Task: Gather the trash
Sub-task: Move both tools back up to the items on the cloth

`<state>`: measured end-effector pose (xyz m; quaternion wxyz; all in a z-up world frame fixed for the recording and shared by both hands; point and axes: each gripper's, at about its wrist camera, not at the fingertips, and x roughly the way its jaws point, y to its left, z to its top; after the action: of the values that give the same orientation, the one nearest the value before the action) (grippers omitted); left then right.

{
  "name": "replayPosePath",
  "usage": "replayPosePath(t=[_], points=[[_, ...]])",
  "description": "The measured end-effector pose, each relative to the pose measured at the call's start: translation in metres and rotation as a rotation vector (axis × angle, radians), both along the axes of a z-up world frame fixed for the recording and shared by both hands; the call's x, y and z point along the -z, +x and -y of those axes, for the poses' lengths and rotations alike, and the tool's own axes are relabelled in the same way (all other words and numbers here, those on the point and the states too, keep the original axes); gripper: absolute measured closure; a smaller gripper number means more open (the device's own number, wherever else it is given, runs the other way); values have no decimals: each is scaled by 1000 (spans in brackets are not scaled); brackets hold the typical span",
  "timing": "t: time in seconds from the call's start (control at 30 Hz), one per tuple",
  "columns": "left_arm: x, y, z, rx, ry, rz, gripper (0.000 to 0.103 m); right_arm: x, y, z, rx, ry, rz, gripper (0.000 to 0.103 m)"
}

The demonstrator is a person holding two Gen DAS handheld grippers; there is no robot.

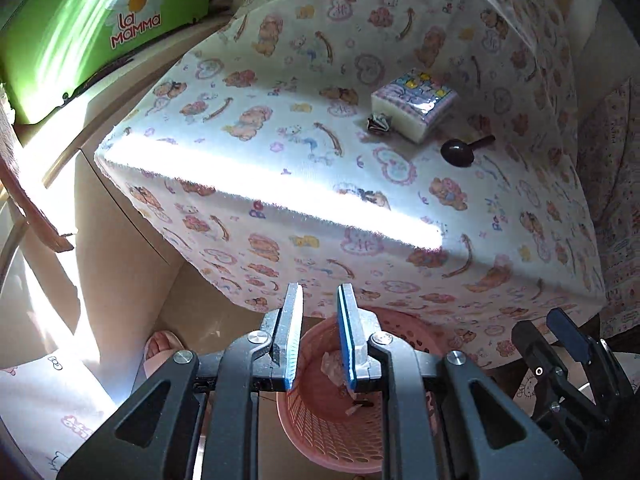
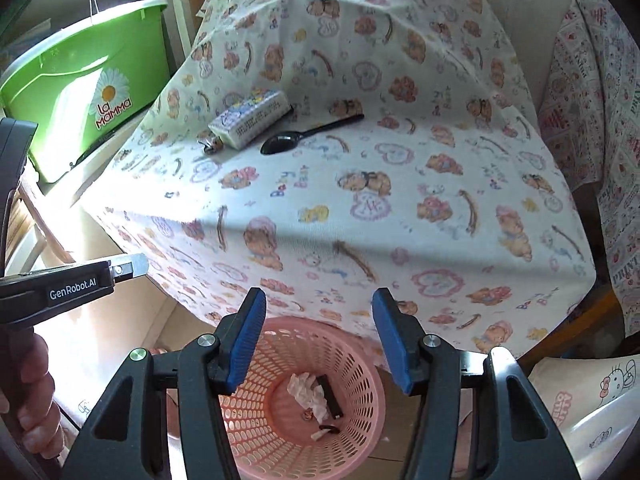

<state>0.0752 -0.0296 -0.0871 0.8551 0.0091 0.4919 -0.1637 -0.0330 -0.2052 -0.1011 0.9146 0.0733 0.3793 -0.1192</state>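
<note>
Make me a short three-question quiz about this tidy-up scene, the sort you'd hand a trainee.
1. True or false: the pink basket already has rubbish in it.
2. Which lies nearest the tissue pack on the tablecloth? A) black spoon B) crumpled wrapper C) green tub
3. Is anything held between the fingers of the right gripper?

Key: 1 true; 2 B, it lies right against the pack; 3 no, its fingers stand apart over the basket with nothing between them.
</note>
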Motion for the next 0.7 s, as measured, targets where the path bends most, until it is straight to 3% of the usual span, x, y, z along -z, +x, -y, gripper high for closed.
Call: replayPosePath(t=[0.1, 0.17, 0.33, 0.5, 0.7], points=[[-12, 0, -4, -6, -33, 48, 84, -8, -2, 1, 16, -2, 34, 44], [-17, 1, -6, -9, -39, 68, 75, -13, -7, 5, 24, 3, 50, 44], [-28, 0, 3, -7, 46, 136, 57, -27, -7, 9, 38, -13, 77, 44], [-56, 5, 5, 0, 84, 253, 57, -57, -16, 17, 61, -4, 141, 44], [-81, 9, 7, 15, 66, 288, 55, -89, -17, 23, 46, -34, 197, 38]])
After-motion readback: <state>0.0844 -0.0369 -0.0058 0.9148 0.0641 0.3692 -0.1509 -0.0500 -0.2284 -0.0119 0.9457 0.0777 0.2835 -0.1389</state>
